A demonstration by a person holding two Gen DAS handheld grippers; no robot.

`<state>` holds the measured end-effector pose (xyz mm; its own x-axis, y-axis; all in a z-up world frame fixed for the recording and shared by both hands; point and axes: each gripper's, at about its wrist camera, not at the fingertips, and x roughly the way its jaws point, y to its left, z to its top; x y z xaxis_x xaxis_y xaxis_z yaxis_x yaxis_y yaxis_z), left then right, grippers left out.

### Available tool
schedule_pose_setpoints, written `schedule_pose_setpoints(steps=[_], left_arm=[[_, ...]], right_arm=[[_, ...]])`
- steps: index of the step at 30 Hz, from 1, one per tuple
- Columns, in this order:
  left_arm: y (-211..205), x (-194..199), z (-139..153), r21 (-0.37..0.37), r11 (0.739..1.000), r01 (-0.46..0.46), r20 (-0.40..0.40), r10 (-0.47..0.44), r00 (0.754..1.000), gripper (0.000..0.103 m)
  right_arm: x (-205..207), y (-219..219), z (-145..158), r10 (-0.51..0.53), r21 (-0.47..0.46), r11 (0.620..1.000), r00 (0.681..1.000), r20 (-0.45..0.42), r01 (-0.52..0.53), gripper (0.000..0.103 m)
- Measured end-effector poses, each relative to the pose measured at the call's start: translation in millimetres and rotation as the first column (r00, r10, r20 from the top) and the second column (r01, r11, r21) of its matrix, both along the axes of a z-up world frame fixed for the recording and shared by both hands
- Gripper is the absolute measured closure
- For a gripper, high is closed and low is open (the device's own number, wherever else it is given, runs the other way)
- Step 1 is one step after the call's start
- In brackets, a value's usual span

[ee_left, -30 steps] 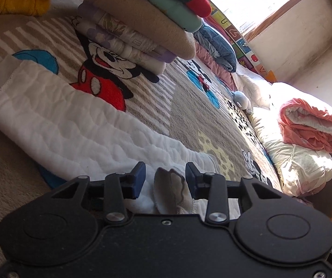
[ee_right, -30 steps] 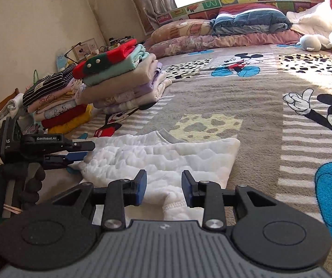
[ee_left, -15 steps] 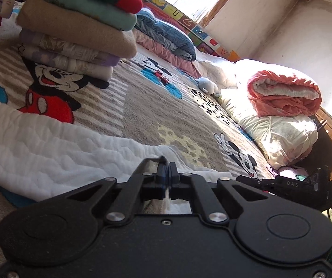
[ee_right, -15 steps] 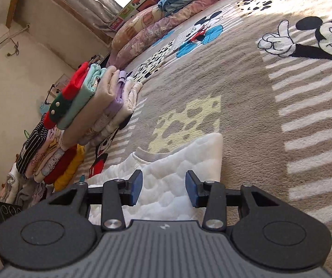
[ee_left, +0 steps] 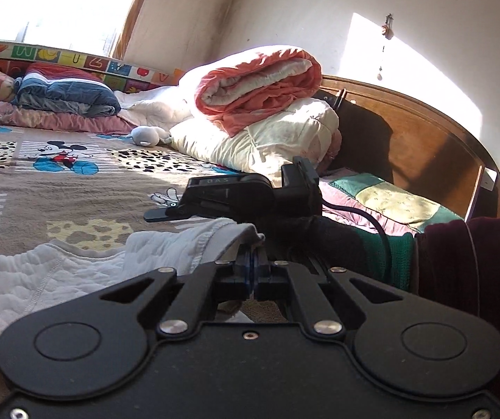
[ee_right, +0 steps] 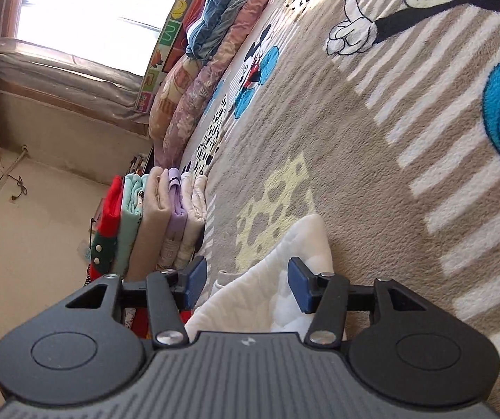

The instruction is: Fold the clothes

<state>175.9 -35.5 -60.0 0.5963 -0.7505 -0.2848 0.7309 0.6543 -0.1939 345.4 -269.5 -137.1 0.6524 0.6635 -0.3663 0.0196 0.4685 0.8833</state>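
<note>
1. Left gripper (ee_left: 252, 272) was clamped tight on the grey-lined edge of the white quilted garment (ee_left: 75, 272), lifting that edge off the blanket (ee_left: 75, 188).
2. Right gripper (ee_right: 246, 284) was rolled hard sideways, jaws spread wide, straddling the garment's far corner without touching it.
3. In the left view the right gripper sat just past the pinched edge, held by a gloved hand (ee_left: 319, 234) with a maroon sleeve (ee_left: 477, 262).
4. Bare blanket lay to the right of the garment; stack of folded clothes (ee_right: 159, 223) stood close on its left.
5. Rolled pink quilt (ee_left: 260, 83) on white bedding, wooden headboard (ee_left: 424, 139), sunlit window (ee_right: 85, 10).
</note>
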Motion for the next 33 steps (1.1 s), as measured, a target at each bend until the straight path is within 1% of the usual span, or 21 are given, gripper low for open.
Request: schedule_pose_setpoints(steps=[2, 3, 6, 8, 11, 14, 16, 19, 21, 27, 33], left_arm=[[-16.5, -6.8, -5.0, 0.078, 0.996, 0.046, 0.037, -0.049, 0.998, 0.103], [-20.1, -8.8, -8.0, 0.106, 0.992, 0.071, 0.044, -0.077, 0.996, 0.103], [-19.7, -12.2, -15.6, 0.15, 0.979, 0.137, 0.054, -0.146, 0.988, 0.103], [-17.3, -15.6, -18.6, 0.161, 0.97, 0.184, 0.049, -0.194, 0.98, 0.103], [-17.1, -22.3, -22.6, 0.186, 0.953, 0.239, 0.048, -0.252, 0.967, 0.103], [-22.8, -24.4, -30.2, 0.23, 0.941, 0.246, 0.034, -0.26, 0.965, 0.103], [-26.5, -24.2, -34.7, 0.256, 0.93, 0.262, 0.023, -0.277, 0.961, 0.103], [-31.4, -26.3, -40.7, 0.305, 0.906, 0.293, 0.004, -0.308, 0.951, 0.103], [-32.7, -25.1, -43.9, 0.328, 0.892, 0.311, -0.017, -0.324, 0.946, 0.103], [-38.8, -29.0, -50.5, 0.36, 0.875, 0.324, -0.043, -0.332, 0.942, 0.103], [-38.5, -30.0, -51.6, 0.363, 0.876, 0.317, -0.042, -0.325, 0.945, 0.103]], right_arm=[[0.4, -1.4, 0.8, -0.001, 0.013, 1.0, 1.0, -0.007, 0.001, 0.05], [0.5, -2.1, 3.0, 0.006, 0.013, 1.0, 1.0, -0.005, -0.006, 0.049], [2.0, -1.8, 9.5, 0.031, -0.02, 0.999, 1.0, -0.005, -0.031, 0.048], [3.6, -0.1, 13.5, 0.052, -0.071, 0.996, 0.999, -0.005, -0.052, 0.048], [3.6, 2.3, 17.4, 0.079, -0.131, 0.988, 0.997, 0.0, -0.078, 0.054], [2.0, 1.1, 17.2, 0.084, -0.146, 0.986, 0.996, 0.003, -0.083, 0.059], [0.8, 0.0, 15.6, 0.086, -0.159, 0.984, 0.996, 0.004, -0.084, 0.07], [0.9, -0.2, 12.1, 0.084, -0.18, 0.98, 0.996, 0.0, -0.083, 0.078], [0.0, -1.8, 8.9, 0.078, -0.202, 0.976, 0.997, -0.012, -0.079, 0.079], [-0.3, 2.7, 3.7, 0.096, -0.252, 0.963, 0.995, -0.01, -0.095, 0.079], [-2.6, 8.0, 6.3, 0.103, -0.271, 0.958, 0.995, 0.01, -0.096, 0.078]])
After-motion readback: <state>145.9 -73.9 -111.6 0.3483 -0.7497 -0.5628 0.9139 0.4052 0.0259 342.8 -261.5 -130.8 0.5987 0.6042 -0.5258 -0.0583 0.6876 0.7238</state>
